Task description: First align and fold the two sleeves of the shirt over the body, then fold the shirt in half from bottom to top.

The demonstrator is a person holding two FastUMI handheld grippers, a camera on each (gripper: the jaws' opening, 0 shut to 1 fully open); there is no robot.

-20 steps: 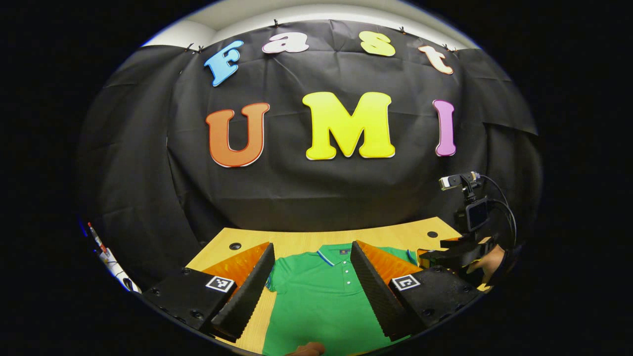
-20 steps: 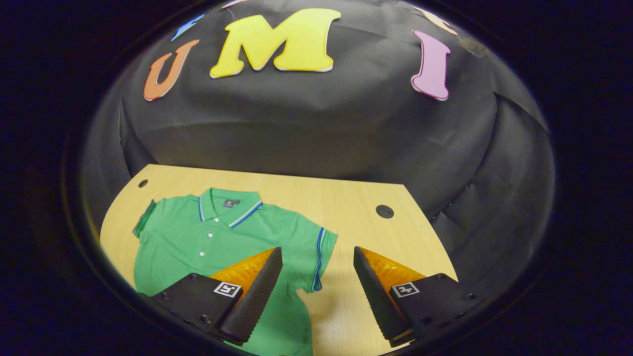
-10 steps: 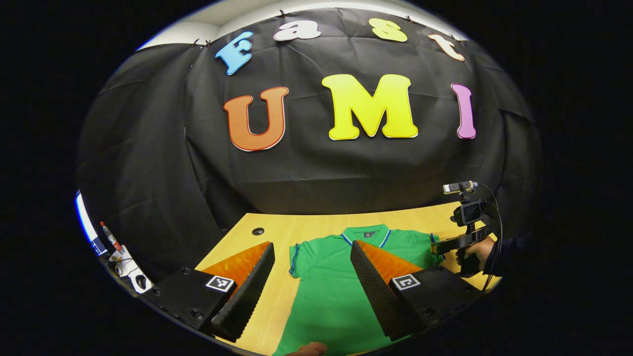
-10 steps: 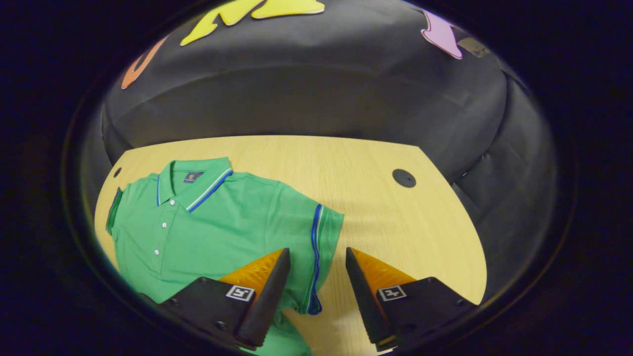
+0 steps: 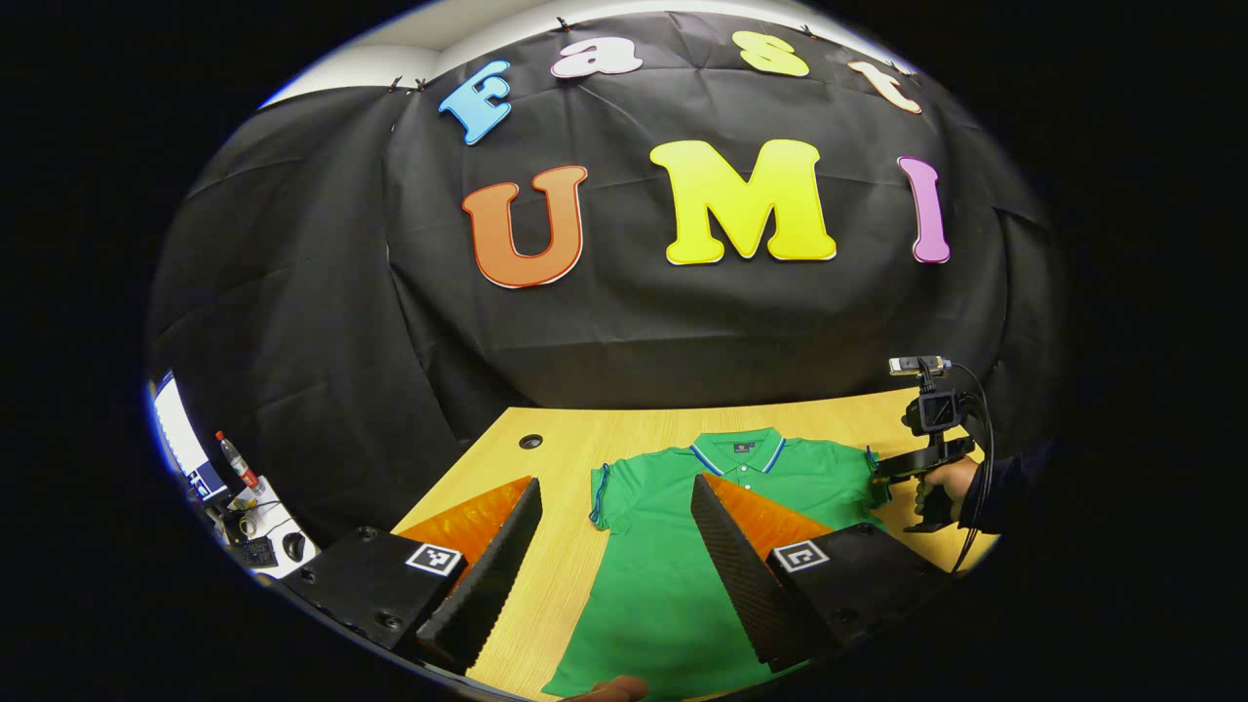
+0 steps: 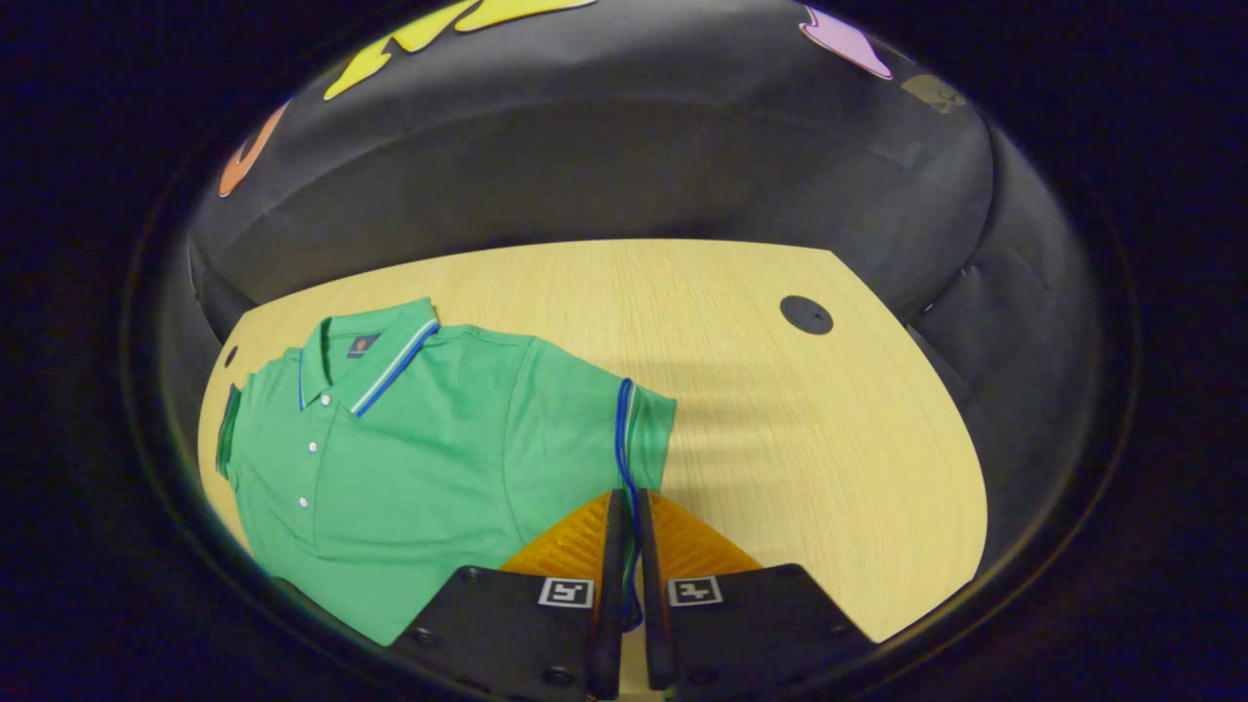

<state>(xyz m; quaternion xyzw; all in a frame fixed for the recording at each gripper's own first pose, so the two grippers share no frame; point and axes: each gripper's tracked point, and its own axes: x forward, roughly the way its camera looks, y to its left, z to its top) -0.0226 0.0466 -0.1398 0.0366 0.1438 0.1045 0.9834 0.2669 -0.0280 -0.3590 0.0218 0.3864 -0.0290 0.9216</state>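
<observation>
the green polo shirt [image 6: 409,439] lies flat, face up, on the wooden table [image 6: 780,429], collar toward the booth wall. the right gripper [image 6: 624,585] has its jaws clenched on the blue-trimmed cuff of the shirt's sleeve [image 6: 624,429], the trim running straight down into the narrow slit between them. the left gripper [image 5: 609,575] hangs above the table with jaws released and wide apart; the other sleeve [image 5: 609,487] and the shirt's side sit between and just ahead of them, untouched. in the left gripper view a hand [image 5: 951,480] holds the right gripper at the far sleeve
</observation>
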